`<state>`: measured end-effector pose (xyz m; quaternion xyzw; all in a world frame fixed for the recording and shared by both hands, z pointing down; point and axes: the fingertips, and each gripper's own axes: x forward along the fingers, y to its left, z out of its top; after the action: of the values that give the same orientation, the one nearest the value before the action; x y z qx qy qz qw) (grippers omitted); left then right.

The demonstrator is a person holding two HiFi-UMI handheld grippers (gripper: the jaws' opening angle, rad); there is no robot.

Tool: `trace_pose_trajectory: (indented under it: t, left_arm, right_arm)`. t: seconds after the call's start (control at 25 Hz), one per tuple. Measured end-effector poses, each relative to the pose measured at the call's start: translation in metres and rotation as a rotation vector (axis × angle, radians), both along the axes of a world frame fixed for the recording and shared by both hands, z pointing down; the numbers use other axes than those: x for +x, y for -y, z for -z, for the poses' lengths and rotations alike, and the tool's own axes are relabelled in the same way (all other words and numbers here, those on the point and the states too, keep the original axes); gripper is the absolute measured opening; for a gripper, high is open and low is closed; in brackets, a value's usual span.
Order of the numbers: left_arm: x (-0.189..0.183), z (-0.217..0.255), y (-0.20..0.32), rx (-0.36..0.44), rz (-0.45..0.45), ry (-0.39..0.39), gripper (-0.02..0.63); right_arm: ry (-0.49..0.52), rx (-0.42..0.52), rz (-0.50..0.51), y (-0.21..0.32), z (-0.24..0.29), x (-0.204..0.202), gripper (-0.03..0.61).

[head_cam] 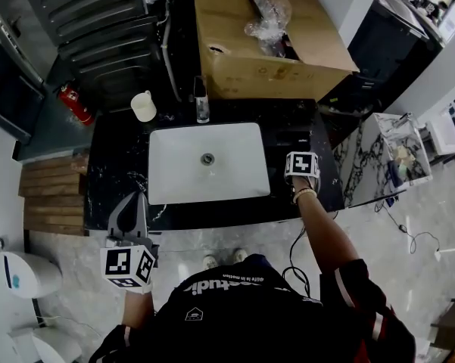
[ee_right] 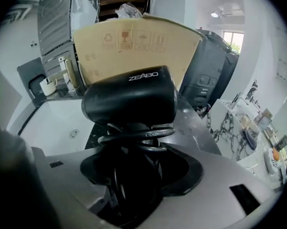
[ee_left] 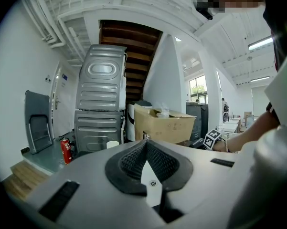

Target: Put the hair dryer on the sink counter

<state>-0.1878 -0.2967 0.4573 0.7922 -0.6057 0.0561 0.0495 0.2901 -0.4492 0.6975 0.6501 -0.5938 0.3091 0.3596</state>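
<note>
Hair dryer (ee_right: 129, 99) — likely rigid, top-heavy, slick-shelled. Your right gripper (ee_right: 133, 175) has its jaws clamped on the cord-wrapped handle, which is the correct hold. Your left gripper (ee_left: 148, 168) has its jaws pressed together, empty.

The head view is looking steeply down from above the person onto the dark bench (head_cam: 113, 165) and its white basin (head_cam: 235, 180). The left gripper view is looking level from the bench's near left edge. The right gripper view is sitting close beside the basin, and all three are sharing the cardboard box (ee_left: 164, 124) at the back.
</note>
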Motion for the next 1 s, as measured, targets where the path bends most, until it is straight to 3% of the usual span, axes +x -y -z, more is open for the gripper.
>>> trace_pose_trajectory:
  t: [0.4,1.0]
  left_arm:
    - [-0.008,-0.003,-0.007,0.0,0.016,-0.02,0.015]
    - [-0.006,0.0,-0.009,0.016,0.005,-0.021,0.015]
  right_arm:
    - [-0.039,-0.096,0.056,0.001,-0.007,-0.001,0.274]
    - [-0.012,0.01,0.018,-0.013,0.02,0.014,0.275]
